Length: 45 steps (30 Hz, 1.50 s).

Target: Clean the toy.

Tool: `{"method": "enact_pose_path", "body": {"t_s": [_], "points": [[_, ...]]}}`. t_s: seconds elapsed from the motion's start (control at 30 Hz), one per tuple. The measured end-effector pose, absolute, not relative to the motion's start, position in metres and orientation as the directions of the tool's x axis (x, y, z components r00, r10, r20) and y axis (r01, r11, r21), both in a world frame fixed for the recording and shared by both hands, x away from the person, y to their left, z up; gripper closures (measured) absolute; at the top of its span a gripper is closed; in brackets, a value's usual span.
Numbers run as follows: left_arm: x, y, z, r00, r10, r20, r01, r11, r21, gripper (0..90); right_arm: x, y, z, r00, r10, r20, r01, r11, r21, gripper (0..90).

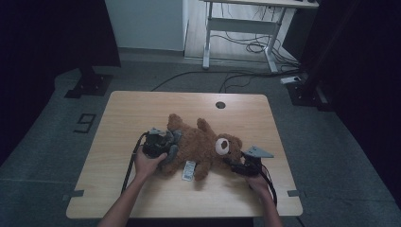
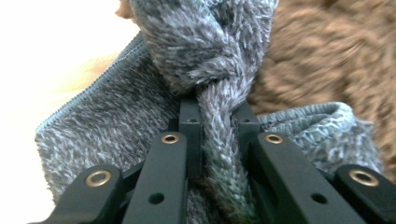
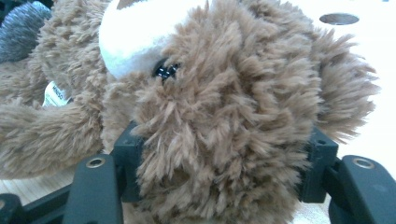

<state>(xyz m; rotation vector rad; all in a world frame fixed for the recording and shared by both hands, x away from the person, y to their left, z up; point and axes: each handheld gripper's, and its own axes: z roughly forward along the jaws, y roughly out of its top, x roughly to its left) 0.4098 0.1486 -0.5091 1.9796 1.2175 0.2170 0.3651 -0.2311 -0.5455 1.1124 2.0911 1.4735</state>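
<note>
Two grips matter here: the left gripper point(image 2: 218, 140) is pinched tight on the grey knitted garment point(image 2: 116, 121), and the right gripper point(image 3: 224, 186) clamps, half-closed, the brown teddy bear's point(image 1: 201, 146) head, mid-table toward the near edge. Peel the garment away gently while the head stays pinned.

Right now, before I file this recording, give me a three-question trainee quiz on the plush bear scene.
1. True or false: the left gripper is pinching a fold of the fuzzy grey knit garment.
2. What does the right gripper clamp: A, the bear's leg; B, the head of the brown plush teddy bear; C, its tag?
3. What does the bear lie on?

Key: 1 true. 2 B. 3 the light wooden table.
</note>
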Motion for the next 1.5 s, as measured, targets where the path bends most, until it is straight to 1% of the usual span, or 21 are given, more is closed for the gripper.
{"method": "enact_pose_path", "body": {"t_s": [0.13, 0.23, 0.37, 0.57, 0.7, 0.83, 1.0, 1.13, 1.27, 1.33, 1.37, 1.4, 1.43, 1.5], "points": [[0.409, 0.153, -0.508, 0.523, 0.831, -0.188, 0.676, -0.271, 0.685, 78.7, 0.365, -0.231, -0.546, -0.629, 0.762, 0.153, 0.399, 0.148, 0.905, 35.7], [0.406, 0.159, -0.506, 0.516, 0.839, -0.17, 0.67, -0.272, 0.691, 78.6, 0.366, -0.232, -0.546, -0.628, 0.762, 0.158, 0.401, 0.143, 0.905, 35.6], [0.393, 0.171, -0.507, 0.51, 0.854, -0.099, 0.653, -0.31, 0.691, 78.5, 0.366, -0.232, -0.546, -0.626, 0.763, 0.162, 0.404, 0.14, 0.904, 35.5], [0.381, 0.195, -0.513, 0.48, 0.872, -0.099, 0.665, -0.288, 0.689, 78.3, 0.366, -0.232, -0.546, -0.62, 0.766, 0.17, 0.408, 0.13, 0.904, 35.5], [0.373, 0.206, -0.504, 0.477, 0.874, -0.097, 0.647, -0.274, 0.712, 78.3, 0.366, -0.232, -0.546, -0.619, 0.766, 0.173, 0.409, 0.126, 0.904, 35.4], [0.364, 0.212, -0.497, 0.477, 0.876, -0.073, 0.628, -0.281, 0.726, 78.2, 0.366, -0.232, -0.546, -0.618, 0.767, 0.172, 0.409, 0.127, 0.903, 35.2], [0.353, 0.23, -0.507, 0.447, 0.894, -0.038, 0.654, -0.297, 0.696, 77.8, 0.366, -0.232, -0.546, -0.617, 0.768, 0.171, 0.409, 0.128, 0.903, 35.0], [0.345, 0.249, -0.518, 0.429, 0.902, -0.045, 0.693, -0.297, 0.657, 76.3, 0.366, -0.232, -0.546, -0.617, 0.768, 0.17, 0.41, 0.13, 0.903, 34.7], [0.336, 0.256, -0.528, 0.43, 0.901, -0.055, 0.708, -0.299, 0.64, 73.8, 0.366, -0.232, -0.546, -0.614, 0.769, 0.177, 0.413, 0.122, 0.903, 34.5], [0.334, 0.255, -0.529, 0.436, 0.899, -0.053, 0.701, -0.302, 0.646, 70.7, 0.366, -0.232, -0.546, -0.613, 0.77, 0.178, 0.413, 0.121, 0.903, 34.3], [0.334, 0.254, -0.529, 0.442, 0.895, -0.055, 0.699, -0.305, 0.647, 66.9, 0.365, -0.232, -0.546, -0.612, 0.771, 0.176, 0.413, 0.122, 0.902, 34.0], [0.334, 0.252, -0.528, 0.464, 0.884, -0.063, 0.693, -0.318, 0.647, 60.3, 0.365, -0.231, -0.546, -0.611, 0.772, 0.176, 0.413, 0.122, 0.903, 33.7], [0.333, 0.249, -0.526, 0.474, 0.879, -0.054, 0.687, -0.331, 0.647, 51.3, 0.365, -0.231, -0.546, -0.609, 0.773, 0.177, 0.412, 0.118, 0.903, 33.2], [0.331, 0.245, -0.52, 0.484, 0.875, -0.017, 0.655, -0.35, 0.67, 40.2, 0.366, -0.231, -0.545, -0.607, 0.775, 0.178, 0.412, 0.115, 0.904, 32.5]]}}
